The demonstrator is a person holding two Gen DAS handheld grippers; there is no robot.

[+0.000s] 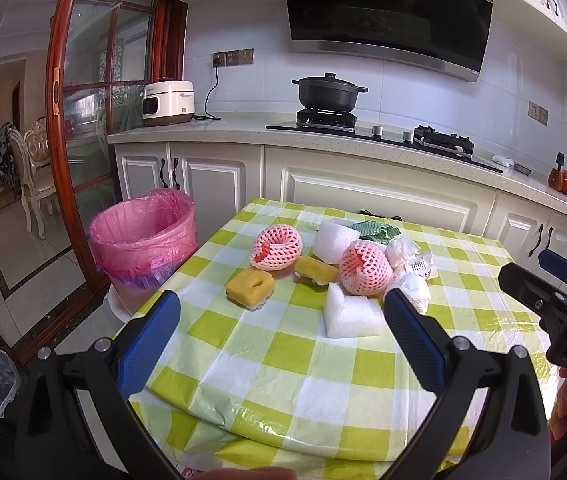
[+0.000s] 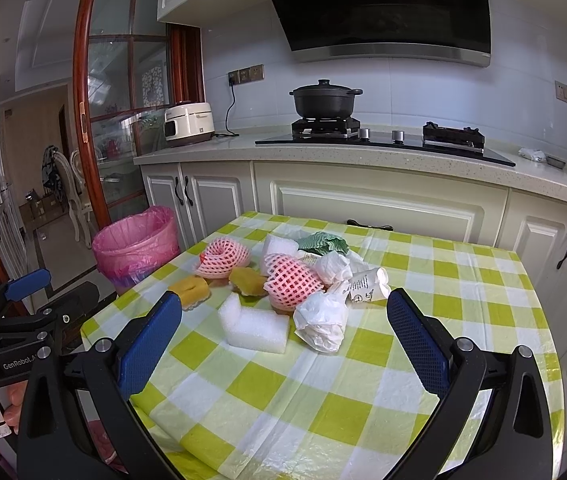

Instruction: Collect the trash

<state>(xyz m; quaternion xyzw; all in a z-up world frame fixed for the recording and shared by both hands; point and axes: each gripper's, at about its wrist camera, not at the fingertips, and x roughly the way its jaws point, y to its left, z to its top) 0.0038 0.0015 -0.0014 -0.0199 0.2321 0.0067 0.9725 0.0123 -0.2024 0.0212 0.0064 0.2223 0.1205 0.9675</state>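
Note:
A pile of trash lies on the green-checked table (image 1: 283,360): two pink foam fruit nets (image 1: 277,247) (image 1: 363,267), two yellow sponges (image 1: 249,289) (image 1: 315,270), white foam blocks (image 1: 349,314) (image 1: 333,240), crumpled white paper (image 1: 415,290) and a green wrapper (image 1: 375,230). A bin with a pink liner (image 1: 145,236) stands on the floor left of the table. My left gripper (image 1: 281,316) is open and empty, short of the pile. My right gripper (image 2: 283,316) is open and empty, facing the foam block (image 2: 255,326) and crumpled paper (image 2: 321,322).
Behind the table runs a counter (image 1: 243,130) with white cabinets, a rice cooker (image 1: 167,103), and a black pot (image 1: 329,90) on the stove. A glass sliding door (image 1: 83,120) stands left. The right gripper shows at the right edge of the left wrist view (image 1: 555,280).

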